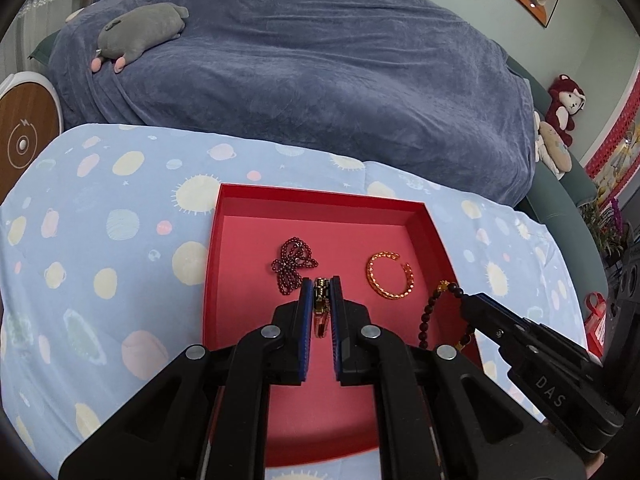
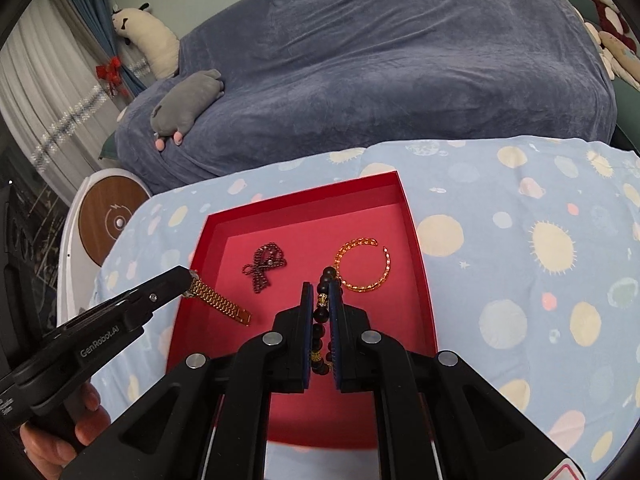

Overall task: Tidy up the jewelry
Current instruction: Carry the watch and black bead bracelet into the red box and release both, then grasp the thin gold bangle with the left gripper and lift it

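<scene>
- Left wrist view: the left gripper (image 1: 321, 286) is clamped on a gold watch (image 1: 320, 304) and holds it over the floor of the red box (image 1: 320, 200). Only a thin slice of the watch shows between the blue pads; its face is hard to make out.
- In the box beyond lie a dark red bead necklace (image 1: 292, 266), bunched in a heap, and an open gold chain bracelet (image 1: 390, 276), well apart from each other.
- The right gripper (image 1: 466, 300) enters from the right edge, closed on a dark bead bracelet (image 1: 430, 312) that hangs at the box's right wall. Its fingertips hide part of the beads.
- The box sits on a blue planet-print cloth (image 1: 100, 240); a grey plush toy (image 1: 140, 32) lies on the blue blanket (image 1: 320, 80) behind.
- Right wrist view: the right gripper (image 2: 321, 290) pinches the dark bead bracelet (image 2: 326, 276), most of the loop being hidden between the pads.
- The left gripper (image 2: 188, 276) grips one end of the gold watch (image 2: 218, 300); the strap trails down into the red box (image 2: 304, 196), and whether its end touches the floor I cannot tell.
- The bead necklace (image 2: 266, 264) and the gold chain bracelet (image 2: 364, 264) lie on the box floor. The bracelet's near edge is partly covered by the beads.
- A hand (image 2: 60, 428) on the left gripper's handle is cut off by the frame edge.
</scene>
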A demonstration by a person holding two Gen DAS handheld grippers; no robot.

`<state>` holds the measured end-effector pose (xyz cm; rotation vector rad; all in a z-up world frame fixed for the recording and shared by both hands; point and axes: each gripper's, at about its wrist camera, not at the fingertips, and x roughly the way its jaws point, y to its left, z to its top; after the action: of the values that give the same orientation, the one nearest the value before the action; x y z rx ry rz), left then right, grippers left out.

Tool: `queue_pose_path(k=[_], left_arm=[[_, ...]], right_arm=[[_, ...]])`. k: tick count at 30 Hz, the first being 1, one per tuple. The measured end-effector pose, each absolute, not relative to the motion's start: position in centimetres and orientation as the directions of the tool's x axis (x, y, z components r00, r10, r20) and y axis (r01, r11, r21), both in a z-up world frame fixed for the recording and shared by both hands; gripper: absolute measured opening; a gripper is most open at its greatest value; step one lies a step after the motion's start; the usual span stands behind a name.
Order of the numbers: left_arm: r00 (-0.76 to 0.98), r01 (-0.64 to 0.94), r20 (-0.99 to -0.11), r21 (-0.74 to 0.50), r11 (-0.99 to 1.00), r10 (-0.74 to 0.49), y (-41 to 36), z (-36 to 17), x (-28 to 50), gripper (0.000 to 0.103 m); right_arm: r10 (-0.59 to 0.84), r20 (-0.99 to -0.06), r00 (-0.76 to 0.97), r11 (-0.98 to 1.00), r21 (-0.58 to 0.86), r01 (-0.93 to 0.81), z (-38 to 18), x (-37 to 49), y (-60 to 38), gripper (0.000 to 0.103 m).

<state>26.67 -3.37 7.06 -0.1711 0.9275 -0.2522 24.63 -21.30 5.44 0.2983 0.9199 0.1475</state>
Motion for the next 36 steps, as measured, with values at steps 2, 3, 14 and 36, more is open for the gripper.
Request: queue_pose_path(k=[2,3,14,36], left_arm=[[0.563,0.139,-0.777,-0.245,0.960,-0.280,-3.6,6.4,27.2,0.008],[0.558,0.136,-0.782,-0.243,0.960,-0.277,-3.7,6.1,27.5,0.009],[0.613,0.091,-0.754,-0.227,0.970,-0.234,-3.2,6.6,26.4,0.056],[0.521,0.096,-0.823,-0.209,0.973,-0.228,-1.7,2.8,12.5,0.056]], right_arm=[[0.238,-0.771,0.591,0.954,0.301,0.009,4.8,25.3,-21.3,0.008],[0.229,-0.774,0.590,0.956,0.292,0.011,4.6,25.5,-21.4,0.008],[0.189,-0.753,0.631,0.959,0.279,0.046,5.4,22.5,-23.3,0.043],[0.130,-0.813,0.568,0.964,0.237,0.120,2.2,7.0,-24.2,0.044]])
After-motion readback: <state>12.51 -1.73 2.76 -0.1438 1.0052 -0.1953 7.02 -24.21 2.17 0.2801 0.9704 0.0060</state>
